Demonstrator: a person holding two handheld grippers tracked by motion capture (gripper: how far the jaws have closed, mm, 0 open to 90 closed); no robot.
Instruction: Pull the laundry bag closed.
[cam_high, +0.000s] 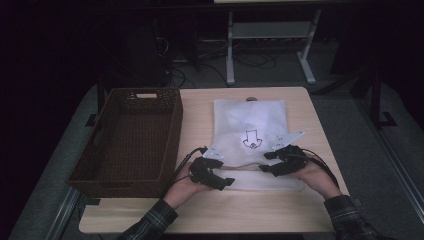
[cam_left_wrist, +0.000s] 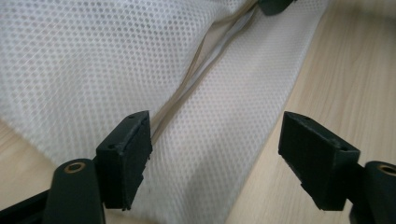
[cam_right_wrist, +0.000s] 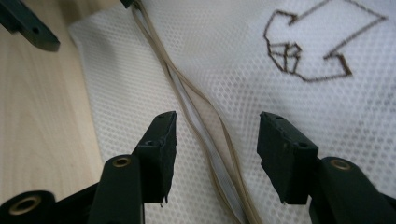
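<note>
The mesh bag (cam_high: 250, 135) looks v. light and floppy, a soft white net fabric w/ no stiffness, so I'd expect it to sag and fold wherever it isn't supported; prob. not fragile, but the fine mesh could snag on a jaw corner. Best hold, judging by the layout, is the folded near edge along the zipper seam (cam_right_wrist: 205, 126), where the layers are doubled and the beige tape gives the pads something firmer to bite; two grips spaced apart, one per side, should keep it from bunching. The bag lies flat on the table (cam_high: 200, 210), right of the brown wicker basket (cam_high: 130, 140) and apart from it, near edge folded over toward the person. Looks: white honeycomb mesh, a dark outlined arrow-like mark (cam_right_wrist: 313, 46) stitched or printed mid-panel, beige zipper lines running wavy across the fold. Left gripper (cam_left_wrist: 215, 158) has its jaws spread wide, mesh and seam between them but pads not pressing. Right gripper (cam_right_wrist: 215, 158) has jaws apart too, straddling the seam w/o touching it. Neither holds anything atm.
</note>
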